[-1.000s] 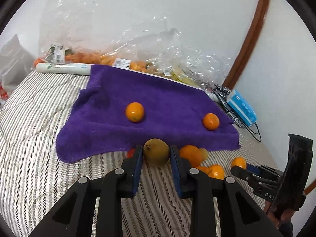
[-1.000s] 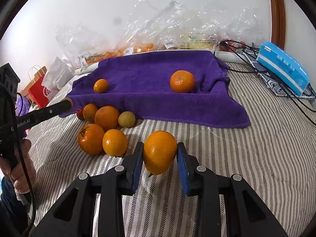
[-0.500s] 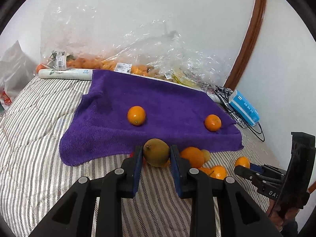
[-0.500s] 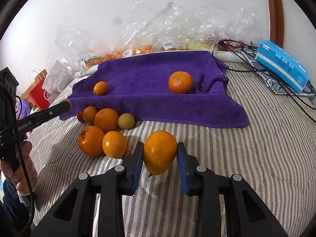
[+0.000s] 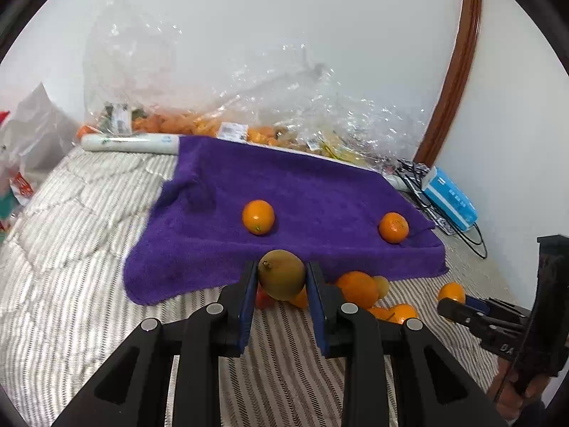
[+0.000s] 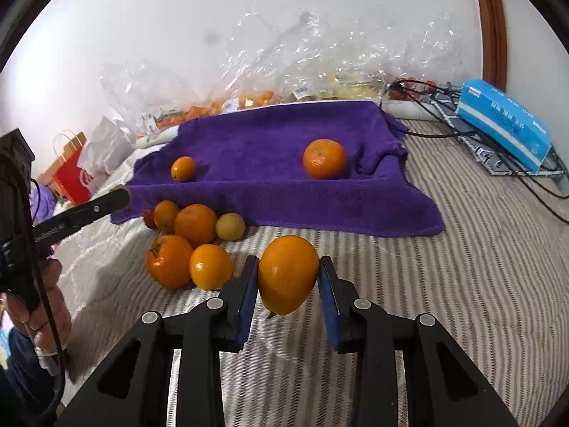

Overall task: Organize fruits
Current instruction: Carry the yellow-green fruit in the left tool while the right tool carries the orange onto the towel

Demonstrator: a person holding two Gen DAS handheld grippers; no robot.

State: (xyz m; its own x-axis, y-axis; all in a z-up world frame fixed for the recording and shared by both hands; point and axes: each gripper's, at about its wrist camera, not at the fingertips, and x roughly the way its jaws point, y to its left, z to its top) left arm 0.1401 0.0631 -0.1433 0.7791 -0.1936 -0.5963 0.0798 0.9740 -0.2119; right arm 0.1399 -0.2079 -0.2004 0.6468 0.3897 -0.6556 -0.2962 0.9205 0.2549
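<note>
My left gripper (image 5: 281,277) is shut on a brownish-green round fruit (image 5: 281,274), held above the striped bed just before the purple towel (image 5: 302,192). My right gripper (image 6: 288,277) is shut on a large orange (image 6: 287,273), held above the bed in front of the towel (image 6: 270,149). Two oranges lie on the towel: a small one (image 5: 258,217) and one further right (image 5: 393,227). A pile of several oranges (image 6: 193,245) with a small yellow fruit (image 6: 230,226) lies on the bed by the towel's front edge.
Clear plastic bags of fruit (image 5: 249,121) line the wall behind the towel. A blue tissue box (image 6: 505,126) and black cables (image 6: 462,121) lie at the right. A white roll (image 5: 129,140) and a red paper bag (image 6: 73,174) are at the left.
Both grippers have risen a little with their fruit still held. The left gripper has moved closer to the towel's front edge.
</note>
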